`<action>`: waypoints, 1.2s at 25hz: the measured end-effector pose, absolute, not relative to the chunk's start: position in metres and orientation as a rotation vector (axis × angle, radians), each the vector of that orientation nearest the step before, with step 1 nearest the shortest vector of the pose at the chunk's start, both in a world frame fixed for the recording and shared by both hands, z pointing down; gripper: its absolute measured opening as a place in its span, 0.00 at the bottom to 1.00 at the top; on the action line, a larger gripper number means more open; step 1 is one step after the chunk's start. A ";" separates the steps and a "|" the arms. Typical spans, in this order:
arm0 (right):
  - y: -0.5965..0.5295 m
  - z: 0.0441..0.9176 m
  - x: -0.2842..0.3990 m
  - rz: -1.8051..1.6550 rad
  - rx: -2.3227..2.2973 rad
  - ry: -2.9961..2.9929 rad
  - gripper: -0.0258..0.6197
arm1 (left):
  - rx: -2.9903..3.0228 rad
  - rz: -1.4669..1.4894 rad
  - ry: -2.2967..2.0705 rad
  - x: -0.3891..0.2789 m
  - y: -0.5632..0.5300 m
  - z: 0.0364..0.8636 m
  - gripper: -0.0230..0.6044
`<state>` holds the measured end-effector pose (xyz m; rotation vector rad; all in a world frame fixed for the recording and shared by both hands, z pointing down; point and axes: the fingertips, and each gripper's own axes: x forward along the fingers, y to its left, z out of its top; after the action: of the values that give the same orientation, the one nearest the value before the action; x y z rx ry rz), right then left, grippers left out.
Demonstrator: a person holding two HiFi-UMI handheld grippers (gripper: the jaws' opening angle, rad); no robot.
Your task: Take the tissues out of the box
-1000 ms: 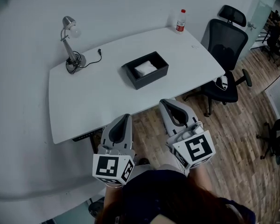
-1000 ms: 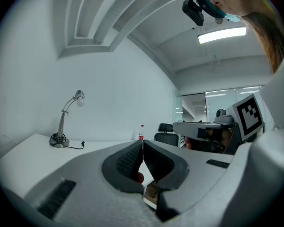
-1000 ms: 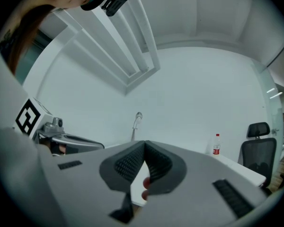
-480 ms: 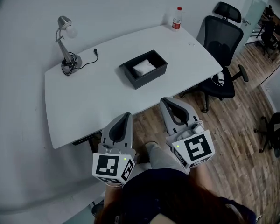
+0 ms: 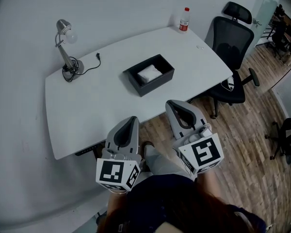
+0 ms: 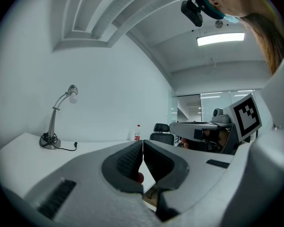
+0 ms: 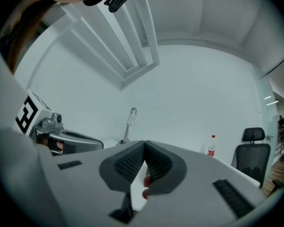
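Note:
A black open box [image 5: 149, 74] sits near the middle of the white table [image 5: 102, 106], with white tissues [image 5: 149, 73] lying inside it. Both grippers are held over the wooden floor in front of the table, well short of the box. My left gripper [image 5: 131, 121] points at the table's near edge, its jaws pressed together on nothing. My right gripper [image 5: 172, 106] hangs beside it to the right, also shut and empty. In the left gripper view the left gripper [image 6: 142, 145] shows closed pads; the right gripper [image 7: 145, 148] looks the same in its own view.
A silver desk lamp [image 5: 65, 47] with a black cord stands at the table's back left. A bottle with a red cap [image 5: 184, 20] stands at the back right corner. A black office chair [image 5: 231, 57] sits to the right of the table on the wooden floor [image 5: 247, 144].
The view has shifted slightly, so the table and lamp sit a little further left in the picture. Both grippers hold the same pose, still shut.

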<state>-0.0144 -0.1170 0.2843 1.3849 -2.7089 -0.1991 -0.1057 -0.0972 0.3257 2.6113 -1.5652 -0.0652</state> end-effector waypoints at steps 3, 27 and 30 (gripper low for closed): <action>-0.127 0.286 -0.015 -0.190 1.378 -2.707 0.07 | 2.618 -0.057 -1.563 -0.104 -0.108 0.325 0.08; -0.214 0.303 -0.029 -0.138 1.291 -2.651 0.08 | 2.637 -0.029 -1.545 -0.108 -0.195 0.323 0.08; -0.224 0.307 -0.031 -0.127 1.279 -2.639 0.10 | 2.635 -0.023 -1.539 -0.110 -0.204 0.325 0.08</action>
<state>-0.0312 -0.2241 0.3075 1.2789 -2.6390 -0.1275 -0.1098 -0.2040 0.3252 2.6355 -1.5392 -0.0232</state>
